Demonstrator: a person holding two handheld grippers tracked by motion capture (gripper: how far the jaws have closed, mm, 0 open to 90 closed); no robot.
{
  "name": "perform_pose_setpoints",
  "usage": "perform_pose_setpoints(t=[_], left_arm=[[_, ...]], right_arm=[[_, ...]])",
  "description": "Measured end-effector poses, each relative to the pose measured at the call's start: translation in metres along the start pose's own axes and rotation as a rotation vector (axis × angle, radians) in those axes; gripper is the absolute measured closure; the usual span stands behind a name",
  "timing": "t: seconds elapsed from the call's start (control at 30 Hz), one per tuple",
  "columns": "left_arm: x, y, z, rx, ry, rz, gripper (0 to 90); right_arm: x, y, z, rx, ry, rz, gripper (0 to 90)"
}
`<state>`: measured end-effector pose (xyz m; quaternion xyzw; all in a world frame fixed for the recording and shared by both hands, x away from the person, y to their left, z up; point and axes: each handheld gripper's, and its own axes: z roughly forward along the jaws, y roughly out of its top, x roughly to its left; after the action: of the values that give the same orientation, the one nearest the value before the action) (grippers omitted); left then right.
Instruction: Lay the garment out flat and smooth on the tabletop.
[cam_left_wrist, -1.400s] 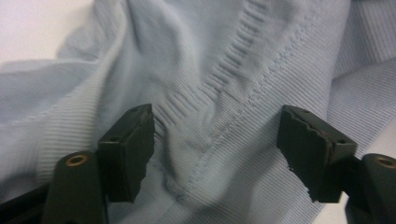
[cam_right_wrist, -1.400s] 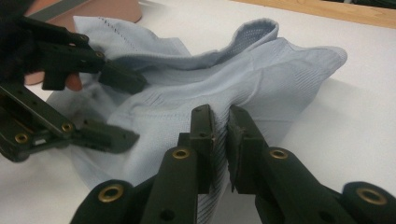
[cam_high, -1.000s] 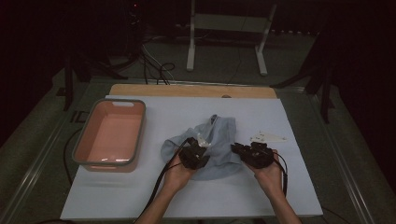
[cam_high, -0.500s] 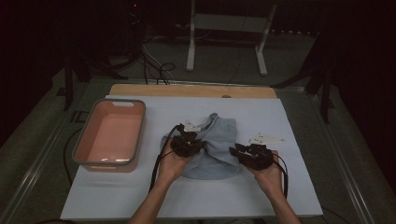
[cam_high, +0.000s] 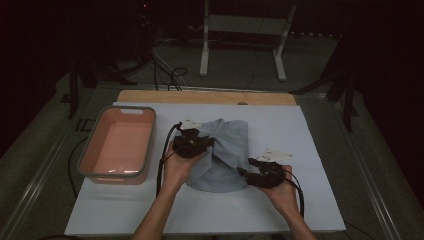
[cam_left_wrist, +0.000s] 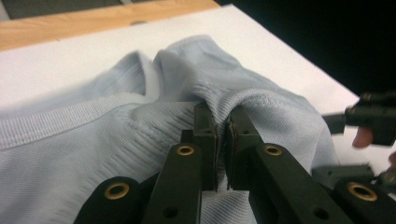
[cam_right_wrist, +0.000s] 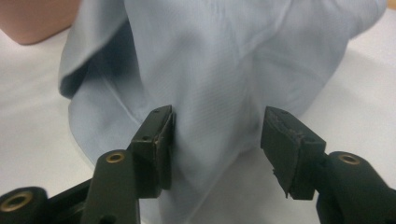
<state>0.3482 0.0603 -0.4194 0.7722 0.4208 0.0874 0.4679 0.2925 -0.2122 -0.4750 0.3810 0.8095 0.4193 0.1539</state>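
Near the middle of the white bench (cam_high: 310, 130), just right of the pink tub (cam_high: 120, 145), lies a crumpled pale blue garment (cam_high: 225, 150), and both grippers are at it. The left gripper (cam_left_wrist: 222, 125) has its jaws pressed together on a raised fold of the ribbed knit, the cloth puckering up where it is pinched; in the high view this gripper (cam_high: 200, 142) sits at the garment's left upper edge. The right gripper (cam_right_wrist: 217, 133) stands spread, one jaw on each side of a hanging fold at the garment's near right corner, with cloth between the jaws but nothing clamped yet; in the high view it (cam_high: 252, 167) is at the lower right edge of the cloth. The work looks like taking two holds so the garment can be lifted or spread, and the second hold is not yet made. The risks, as I judge them: the right jaws may close on more than one layer, since the fold is bunched, and the piece would then come up twisted; or they may catch only a thin edge, which could slip out under tension. A hard pull by the left gripper before the right one has closed could drag the fold clear of the open jaws.
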Motion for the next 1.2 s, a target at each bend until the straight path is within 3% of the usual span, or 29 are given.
perform_pose_setpoints(t=[0.4, 0.63, 0.77, 0.83, 0.97, 1.07, 1.2], left_arm=[[0.022, 0.003, -0.026, -0.084, 0.045, -0.086, 85.6], [0.033, 0.005, -0.041, -0.133, 0.078, -0.134, 85.6], [0.038, 0.004, -0.047, -0.146, 0.087, -0.150, 85.6], [0.040, 0.003, -0.048, -0.147, 0.088, -0.153, 85.7], [0.041, 0.001, -0.048, -0.139, 0.089, -0.155, 85.7], [0.041, -0.002, -0.044, -0.128, 0.085, -0.152, 85.7], [0.040, -0.003, -0.041, -0.120, 0.077, -0.150, 85.7]], right_arm=[[0.006, -0.007, 0.020, 0.048, -0.014, -0.019, 44.8], [0.011, -0.012, 0.031, 0.099, -0.050, -0.066, 47.2], [0.006, -0.011, 0.028, 0.090, -0.079, -0.047, 53.9], [0.002, -0.010, 0.024, 0.086, -0.126, -0.051, 61.3], [-0.010, -0.007, 0.012, 0.061, -0.198, -0.039, 66.6], [-0.019, -0.007, 0.003, 0.046, -0.229, -0.003, 72.1], [-0.028, -0.007, -0.006, 0.035, -0.253, -0.003, 81.2]])
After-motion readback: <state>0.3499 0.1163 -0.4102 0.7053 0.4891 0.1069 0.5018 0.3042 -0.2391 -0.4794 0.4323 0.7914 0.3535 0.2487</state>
